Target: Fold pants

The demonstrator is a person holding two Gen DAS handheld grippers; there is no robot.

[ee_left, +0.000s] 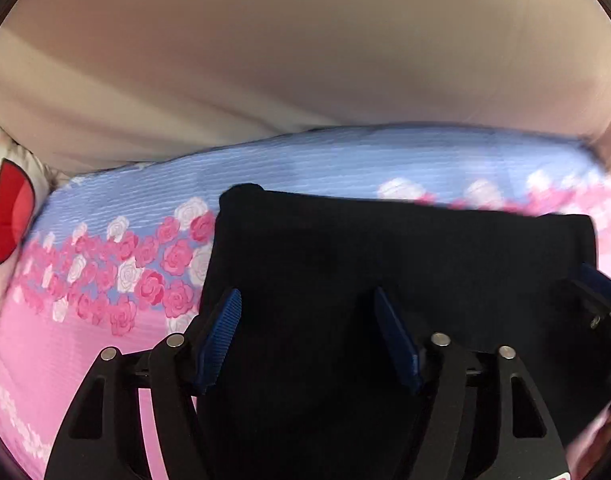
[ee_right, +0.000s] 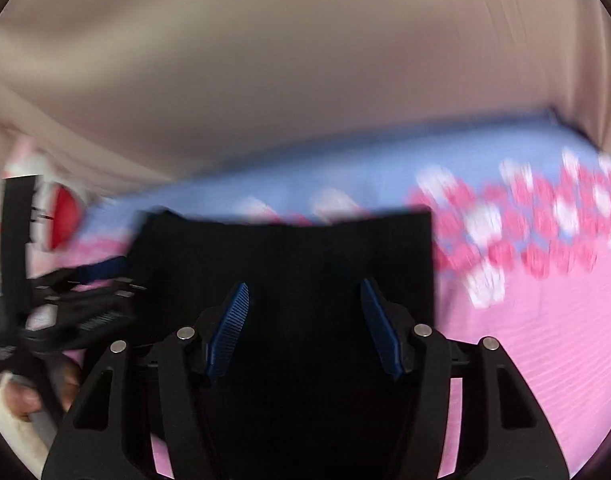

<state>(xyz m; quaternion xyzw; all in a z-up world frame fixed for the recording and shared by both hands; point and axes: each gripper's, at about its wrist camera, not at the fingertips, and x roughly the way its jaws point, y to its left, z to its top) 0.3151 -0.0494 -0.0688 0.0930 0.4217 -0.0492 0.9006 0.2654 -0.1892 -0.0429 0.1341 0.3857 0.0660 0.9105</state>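
The black pants (ee_left: 385, 264) lie folded as a dark rectangle on the floral bedspread (ee_left: 105, 264). My left gripper (ee_left: 307, 300) is open, its blue pads (ee_left: 221, 332) wide apart just above the near left part of the pants. My right gripper (ee_right: 303, 292) is open too, over the near part of the pants (ee_right: 305, 248) in the blurred right wrist view. Each gripper shows in the other's view: the right one at the right edge (ee_left: 601, 292), the left one at the left edge (ee_right: 97, 272). Neither holds cloth.
The bedspread is blue at the far side (ee_right: 345, 160) and pink near me (ee_right: 545, 340), with a band of roses. A beige curtain or wall (ee_left: 305, 48) rises behind the bed. A white pillow with a red print (ee_left: 9, 216) lies at the left.
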